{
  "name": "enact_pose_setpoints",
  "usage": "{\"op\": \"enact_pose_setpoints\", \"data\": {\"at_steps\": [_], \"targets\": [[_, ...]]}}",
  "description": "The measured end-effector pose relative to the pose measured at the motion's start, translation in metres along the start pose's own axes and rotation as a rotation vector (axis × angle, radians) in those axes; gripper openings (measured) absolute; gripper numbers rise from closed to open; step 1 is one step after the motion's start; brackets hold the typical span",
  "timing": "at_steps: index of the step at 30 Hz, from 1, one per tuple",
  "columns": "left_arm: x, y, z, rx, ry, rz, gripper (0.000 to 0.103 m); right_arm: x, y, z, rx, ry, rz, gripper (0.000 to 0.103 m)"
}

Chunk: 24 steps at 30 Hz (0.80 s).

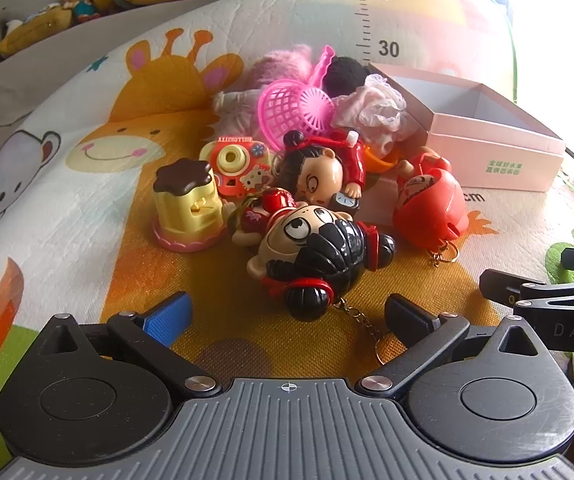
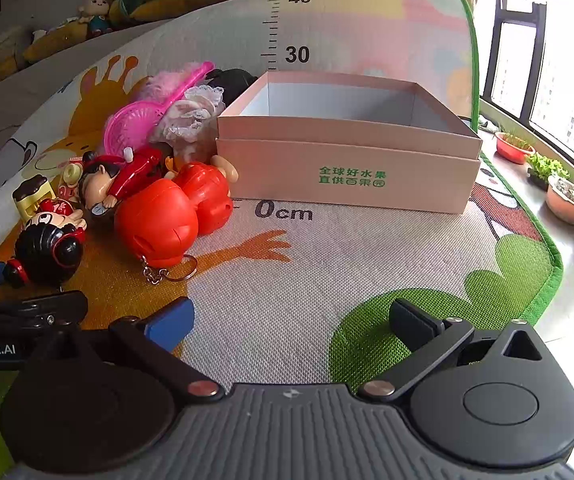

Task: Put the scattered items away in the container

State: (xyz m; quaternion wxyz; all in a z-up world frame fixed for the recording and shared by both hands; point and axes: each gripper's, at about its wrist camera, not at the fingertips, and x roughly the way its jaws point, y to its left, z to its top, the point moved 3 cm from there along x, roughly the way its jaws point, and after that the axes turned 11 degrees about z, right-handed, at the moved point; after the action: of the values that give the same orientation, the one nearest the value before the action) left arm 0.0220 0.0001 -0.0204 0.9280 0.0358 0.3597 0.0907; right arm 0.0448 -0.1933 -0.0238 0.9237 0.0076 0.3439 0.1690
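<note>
Both grippers, left (image 1: 287, 312) & right (image 2: 293, 316), fingers spread; black plush (image 1: 345, 74) half-hidden behind pink net (image 1: 283, 110).

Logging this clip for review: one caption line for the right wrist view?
Open right claw hovers over the play mat, facing the empty pink box, with toys piled at its left.

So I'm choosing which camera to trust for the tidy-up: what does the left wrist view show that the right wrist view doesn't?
Only the left wrist view shows the toy camera clearly and the whole yellow pudding toy.

Only the right wrist view shows the pink box interior, which looks empty, plus the window and potted plants.

Both show the black-haired doll keychain, red figure keychain, pink net and play mat. Both grippers are open.
</note>
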Motion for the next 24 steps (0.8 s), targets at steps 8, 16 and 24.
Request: {"op": "enact_pose_setpoints", "data": {"at_steps": [8,16,24], "targets": [[0.0005,-0.0005,-0.0011,-0.010,-0.003,-0.009,0.103,0.0003,-0.0007,0.0005,-0.004,0.002,0.001,0.103],[-0.0027,-0.0009,-0.0011,-0.008,-0.009,-0.005,0.103,0.0004,-0.0005,0.0004,-0.004,-0.002,-0.001,0.103],[-0.0022,-0.0016,0.0027,-0.003,-0.004,-0.003,0.103,-0.0001,-0.0005,0.0004,-0.004,-0.007,-0.004,0.103]]}}
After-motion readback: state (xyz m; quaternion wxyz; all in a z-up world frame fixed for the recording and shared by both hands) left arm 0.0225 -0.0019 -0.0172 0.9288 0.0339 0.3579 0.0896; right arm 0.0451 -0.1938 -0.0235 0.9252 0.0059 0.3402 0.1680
